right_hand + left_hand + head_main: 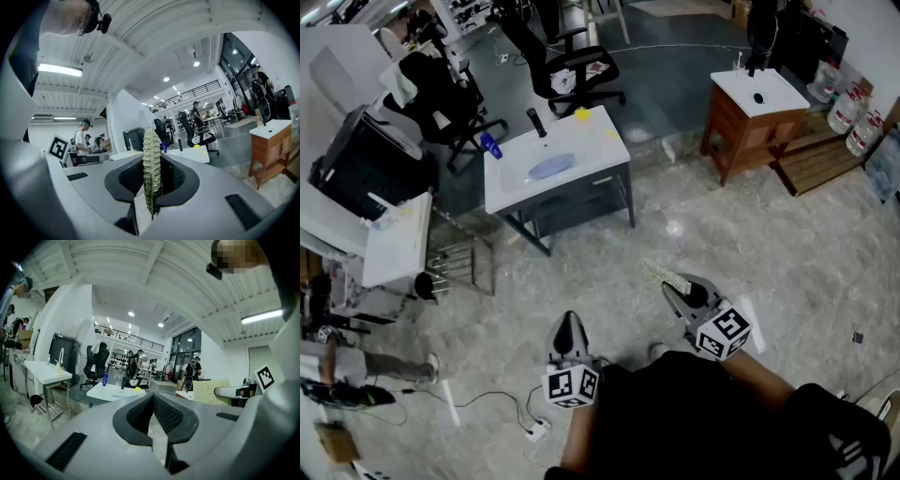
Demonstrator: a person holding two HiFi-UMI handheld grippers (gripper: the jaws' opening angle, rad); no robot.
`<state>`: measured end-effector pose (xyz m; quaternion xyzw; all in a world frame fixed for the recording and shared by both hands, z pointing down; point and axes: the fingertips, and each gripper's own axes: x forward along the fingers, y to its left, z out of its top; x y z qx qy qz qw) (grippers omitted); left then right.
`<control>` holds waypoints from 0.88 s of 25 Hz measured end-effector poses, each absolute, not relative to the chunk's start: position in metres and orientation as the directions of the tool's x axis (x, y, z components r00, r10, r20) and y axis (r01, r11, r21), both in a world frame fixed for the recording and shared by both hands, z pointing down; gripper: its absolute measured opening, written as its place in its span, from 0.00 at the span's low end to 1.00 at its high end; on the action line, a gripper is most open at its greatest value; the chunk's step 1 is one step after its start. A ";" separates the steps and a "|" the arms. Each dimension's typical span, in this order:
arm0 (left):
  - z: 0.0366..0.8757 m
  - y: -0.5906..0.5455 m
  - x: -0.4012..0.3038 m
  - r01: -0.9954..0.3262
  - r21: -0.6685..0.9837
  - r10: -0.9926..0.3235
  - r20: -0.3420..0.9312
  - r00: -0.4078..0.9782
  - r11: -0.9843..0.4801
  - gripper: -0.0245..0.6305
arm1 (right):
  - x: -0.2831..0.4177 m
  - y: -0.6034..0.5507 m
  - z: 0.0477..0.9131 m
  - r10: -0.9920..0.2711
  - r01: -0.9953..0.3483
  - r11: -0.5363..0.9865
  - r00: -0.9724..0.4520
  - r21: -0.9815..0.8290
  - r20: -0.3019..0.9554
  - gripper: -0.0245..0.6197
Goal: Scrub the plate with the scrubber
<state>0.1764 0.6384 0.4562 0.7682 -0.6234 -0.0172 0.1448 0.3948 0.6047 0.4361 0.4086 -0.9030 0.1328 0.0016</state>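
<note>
A bluish plate (551,167) lies in the basin of a white sink table (600,155) several steps ahead of me. My right gripper (675,289) is shut on a thin, sparkly greenish scrubber (662,274), which stands edge-on between the pads in the right gripper view (151,168). My left gripper (569,321) is shut with nothing in it, its pads meeting in the left gripper view (153,399). Both grippers are held level in front of my body, far from the plate. The scrubber (211,391) also shows at the right of the left gripper view.
A blue bottle (491,145), a black faucet (536,122) and a small yellow thing (582,113) stand on the sink table. A wooden sink cabinet (750,112) is at the right, office chairs (572,56) behind, another white table (394,239) at the left. Cables (502,403) lie on the floor.
</note>
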 end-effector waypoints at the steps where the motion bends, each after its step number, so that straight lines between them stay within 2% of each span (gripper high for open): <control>1: 0.459 0.639 0.178 -0.953 0.242 -0.962 0.158 0.222 -0.181 0.04 | 0.396 0.606 0.438 -0.736 -0.737 0.632 -0.667 -0.240 0.110 0.13; 8: 0.450 0.636 0.193 -0.949 0.242 -0.964 0.121 0.238 -0.204 0.04 | 0.410 0.602 0.436 -0.744 -0.748 0.627 -0.658 -0.218 0.120 0.13; 12: 0.443 0.637 0.193 -0.955 0.215 -0.972 0.078 0.223 -0.202 0.04 | 0.416 0.603 0.437 -0.746 -0.739 0.617 -0.659 -0.270 0.098 0.13; 17: 0.454 0.643 0.194 -0.964 0.206 -0.975 0.109 0.194 -0.169 0.04 | 0.422 0.609 0.456 -0.746 -0.736 0.596 -0.655 -0.320 0.119 0.13; 22: 0.460 0.648 0.181 -0.968 0.173 -0.969 0.135 0.205 -0.181 0.04 | 0.398 0.605 0.472 -0.719 -0.712 0.622 -0.684 -0.326 0.122 0.13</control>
